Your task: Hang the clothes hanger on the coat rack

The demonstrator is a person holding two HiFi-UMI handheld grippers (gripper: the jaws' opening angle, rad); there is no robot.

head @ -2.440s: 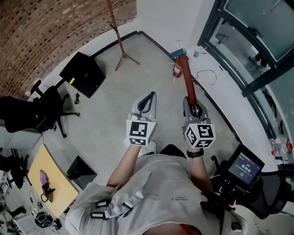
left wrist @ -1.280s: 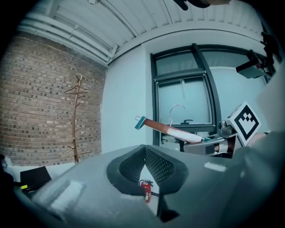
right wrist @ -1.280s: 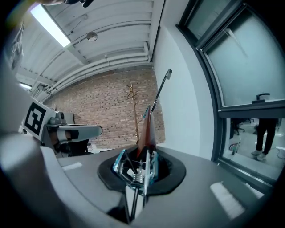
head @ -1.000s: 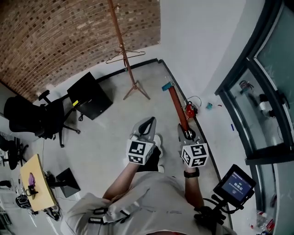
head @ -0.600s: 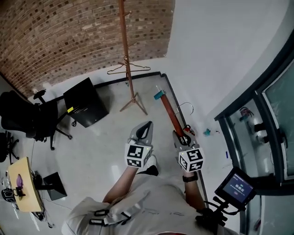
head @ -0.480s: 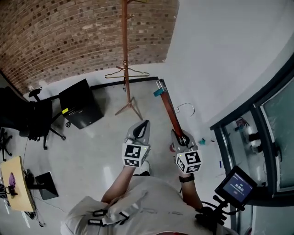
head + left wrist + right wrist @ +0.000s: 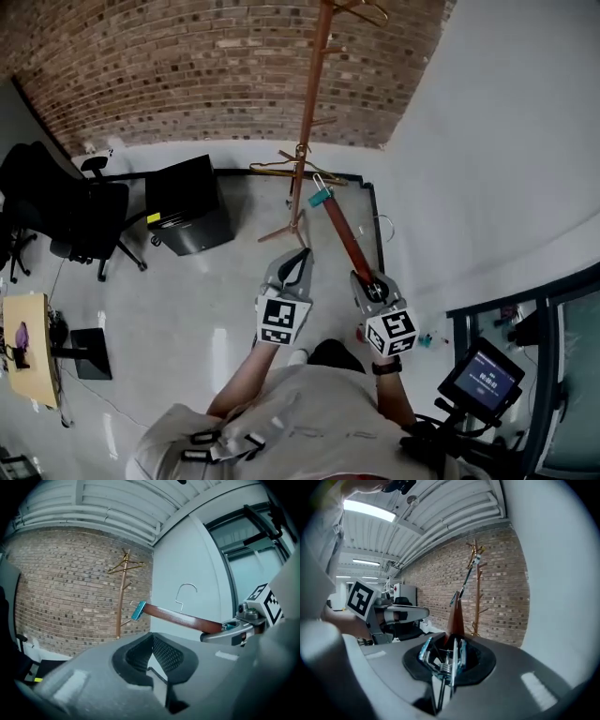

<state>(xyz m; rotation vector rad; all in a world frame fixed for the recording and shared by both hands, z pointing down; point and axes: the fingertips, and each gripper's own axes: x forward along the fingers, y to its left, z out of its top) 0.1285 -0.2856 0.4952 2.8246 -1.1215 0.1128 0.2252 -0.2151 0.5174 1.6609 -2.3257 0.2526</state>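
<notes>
Glossy wooden hanger (image 7: pixel 345 238), wooden coat rack (image 7: pixel 309 112), rough brick wall (image 7: pixel 187 56).

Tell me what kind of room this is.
Probably an office or workshop corner: there is a brick wall, a black office chair, a small desk and a wooden coat rack.

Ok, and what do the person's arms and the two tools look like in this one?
The left tongs and the right tongs are light grey shells with black textured pads. Each carries a white cube printed with black square markers. The person wears a pale grey short-sleeved shirt and a dark wristband on the right wrist.
</notes>
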